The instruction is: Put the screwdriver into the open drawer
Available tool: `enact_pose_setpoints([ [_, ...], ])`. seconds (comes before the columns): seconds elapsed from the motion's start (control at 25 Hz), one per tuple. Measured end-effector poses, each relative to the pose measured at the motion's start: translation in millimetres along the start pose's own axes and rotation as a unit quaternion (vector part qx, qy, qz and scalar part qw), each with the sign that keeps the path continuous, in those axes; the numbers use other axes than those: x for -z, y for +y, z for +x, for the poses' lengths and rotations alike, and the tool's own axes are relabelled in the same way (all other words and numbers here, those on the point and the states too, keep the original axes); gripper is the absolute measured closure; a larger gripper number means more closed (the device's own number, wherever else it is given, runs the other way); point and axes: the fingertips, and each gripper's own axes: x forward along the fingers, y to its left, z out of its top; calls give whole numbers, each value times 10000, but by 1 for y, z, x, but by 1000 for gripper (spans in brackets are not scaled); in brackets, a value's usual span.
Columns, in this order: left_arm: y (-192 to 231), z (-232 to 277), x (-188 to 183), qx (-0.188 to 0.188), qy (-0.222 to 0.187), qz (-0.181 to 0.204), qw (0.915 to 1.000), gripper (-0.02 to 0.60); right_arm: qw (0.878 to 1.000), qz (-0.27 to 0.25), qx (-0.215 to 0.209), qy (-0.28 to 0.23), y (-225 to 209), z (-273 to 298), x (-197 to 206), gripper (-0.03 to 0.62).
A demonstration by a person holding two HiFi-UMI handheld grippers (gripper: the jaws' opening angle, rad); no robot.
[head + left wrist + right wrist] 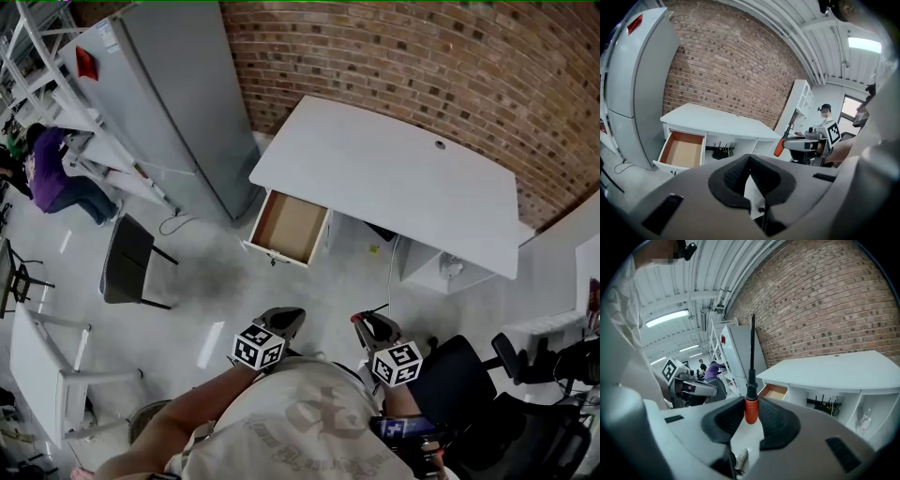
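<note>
The open drawer juts out of the white desk at its left end, and its brown inside holds nothing. My right gripper is shut on the screwdriver. The pads pinch the orange handle and the black shaft stands upright. The drawer lies well beyond it, to the left of the desk. My left gripper is shut with nothing in it, level with the right one and short of the drawer. The left gripper view also catches the screwdriver off to the right.
A tall grey cabinet stands left of the drawer against the brick wall. A black chair and a white table are at the left, an office chair at my right. A person in purple crouches far left.
</note>
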Motion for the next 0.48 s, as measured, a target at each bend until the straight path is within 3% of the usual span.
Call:
enact_pose_setpoints([
  [0.48,3,-16,-2,-203,-56,37,9998,561,9997,202,-142,-82,9,2,4,491],
])
